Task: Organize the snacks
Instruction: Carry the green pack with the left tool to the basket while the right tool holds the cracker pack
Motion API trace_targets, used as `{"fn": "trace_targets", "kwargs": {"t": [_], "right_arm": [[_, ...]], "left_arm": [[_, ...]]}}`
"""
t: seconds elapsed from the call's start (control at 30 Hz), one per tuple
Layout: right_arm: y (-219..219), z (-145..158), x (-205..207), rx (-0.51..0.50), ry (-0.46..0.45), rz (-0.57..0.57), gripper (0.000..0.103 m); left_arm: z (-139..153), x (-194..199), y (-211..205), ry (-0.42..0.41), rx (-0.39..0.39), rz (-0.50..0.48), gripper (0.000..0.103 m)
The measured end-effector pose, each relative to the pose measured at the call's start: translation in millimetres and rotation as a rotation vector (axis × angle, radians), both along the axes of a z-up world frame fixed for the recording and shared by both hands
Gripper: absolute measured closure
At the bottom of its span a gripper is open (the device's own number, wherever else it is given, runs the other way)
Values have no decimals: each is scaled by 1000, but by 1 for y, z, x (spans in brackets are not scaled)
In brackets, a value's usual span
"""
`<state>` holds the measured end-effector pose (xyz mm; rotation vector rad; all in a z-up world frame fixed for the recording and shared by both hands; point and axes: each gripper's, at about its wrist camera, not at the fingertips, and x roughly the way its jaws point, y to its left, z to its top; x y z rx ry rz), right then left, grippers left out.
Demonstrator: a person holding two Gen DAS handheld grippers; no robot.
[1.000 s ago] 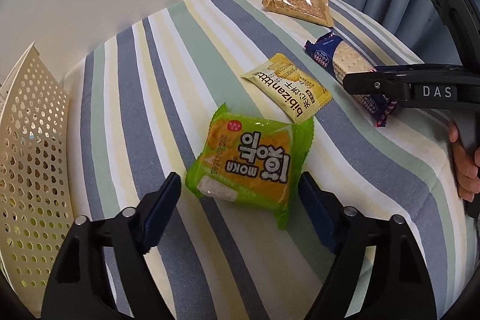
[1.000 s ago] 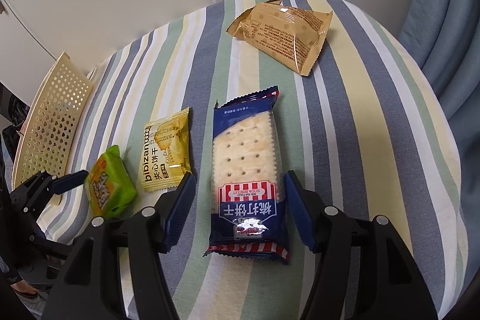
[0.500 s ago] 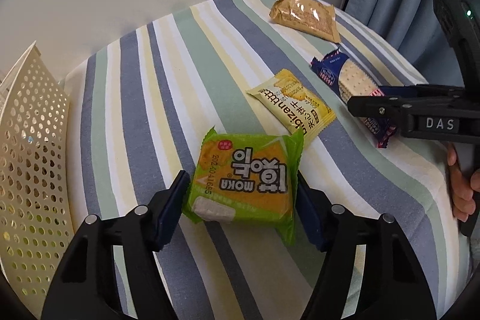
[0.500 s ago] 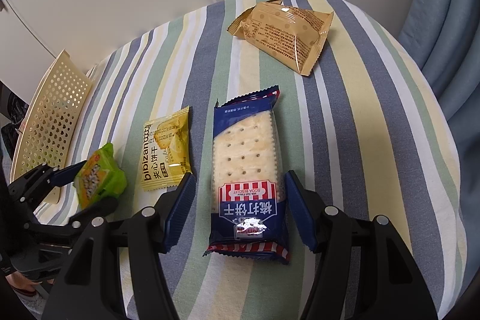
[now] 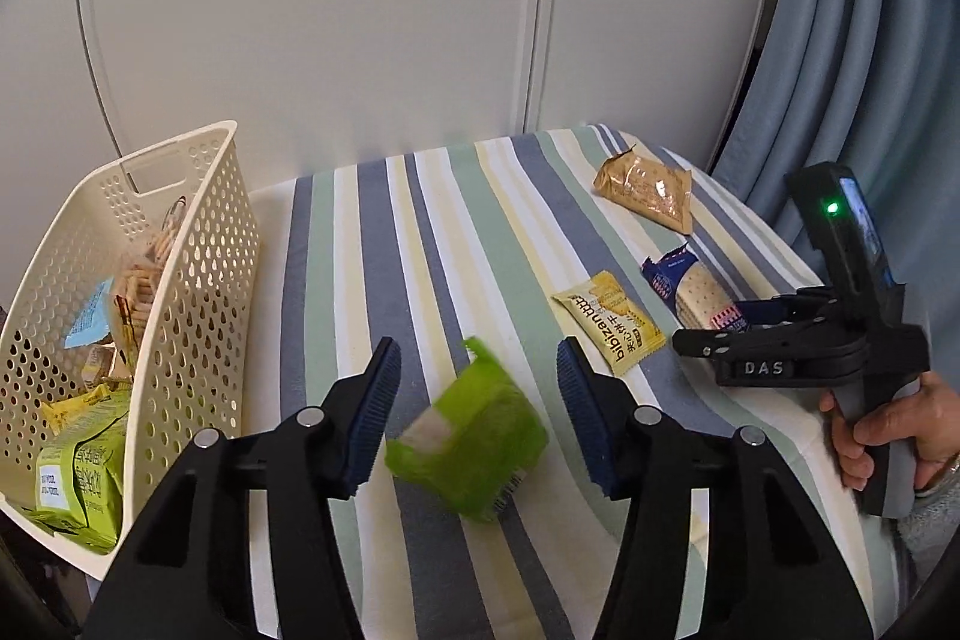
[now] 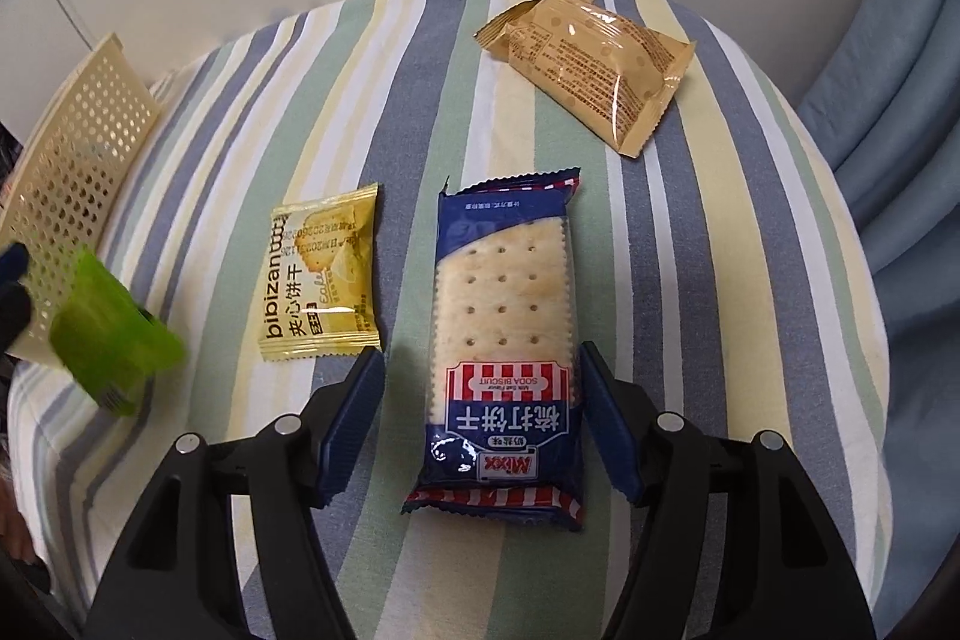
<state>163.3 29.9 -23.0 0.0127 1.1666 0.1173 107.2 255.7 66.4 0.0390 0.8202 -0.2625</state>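
One green snack packet (image 5: 468, 445), clamped half a second ago, is now blurred and loose between the left hand-held gripper (image 5: 474, 415)'s parted jaws, short of the basket (image 5: 198, 244); the right hand-held gripper (image 6: 483, 427) is spread around the soda biscuit pack (image 6: 501, 334).

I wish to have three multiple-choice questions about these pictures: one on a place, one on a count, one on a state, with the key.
1. Where does the cream perforated basket stand on the striped cloth, seen from the left wrist?
A. at its left edge
B. at the right, beside the curtain
C. on top of the tan packet

2. Besides the blurred green packet, how many snack packets lie on the cloth?
A. two
B. three
C. five

3. How is the right gripper?
A. shut on the yellow packet
B. open, one finger at each side of the soda biscuit packet
C. shut on nothing

Key: 1 A, its holed wall fills the left of that view. 2 B, the yellow bibizan packet, the soda biscuit packet and the tan packet. 3 B, a gap shows at both sides of the packet.
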Motion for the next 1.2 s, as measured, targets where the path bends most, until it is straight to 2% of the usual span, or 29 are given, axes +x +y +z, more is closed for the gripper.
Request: {"fn": "trace_targets", "kwargs": {"t": [0.07, 0.1, 0.13, 0.17, 0.2, 0.3, 0.43, 0.57, 0.63, 0.73, 0.83, 0.93, 1.0, 1.1, 1.13, 1.2], "right_arm": [[4, 0, 1, -36, 2, 8, 38], [5, 0, 1, -44, 2, 10, 37], [5, -1, 1, -49, 3, 12, 37], [5, -1, 1, -48, 4, 15, 36], [5, -1, 1, -46, 7, 18, 35], [10, -1, 2, -63, 13, 33, 32], [10, -2, 2, -59, 13, 34, 31], [9, -2, 2, -48, 9, 32, 30], [7, -1, 2, -37, 8, 31, 30], [5, -1, 1, -22, 7, 31, 30], [5, 0, 0, -15, 6, 32, 30], [5, 0, 0, -14, 6, 34, 30], [5, 0, 0, -12, 7, 34, 30], [4, 0, 1, -8, 6, 30, 30], [5, 0, 0, -10, 4, 27, 31], [5, 1, -1, -37, -5, 12, 40]], "left_arm": [[1, 0, 4, 10, -25, -16, 47], [-2, 4, 2, 20, -33, -21, 43], [-5, 7, 4, 39, -40, -24, 39], [-8, 9, 6, 56, -40, -23, 29], [-11, 10, 7, 62, -35, -20, 23], [-22, 16, 5, 105, -10, -30, 12], [-47, 26, 1, 194, 37, -43, 12], [-67, 38, 2, 287, 84, -10, 12], [-69, 42, 2, 304, 88, 2, 12], [-76, 53, -10, 318, 144, -2, 12], [-81, 63, -17, 347, 137, -19, 12], [-83, 68, -21, 353, 128, -17, 14], [-82, 67, -23, 341, 127, -11, 20], [-79, 63, -27, 310, 130, -11, 23], [-76, 62, -26, 296, 120, -14, 23], [-68, 55, -23, 269, 95, -15, 23]]}}
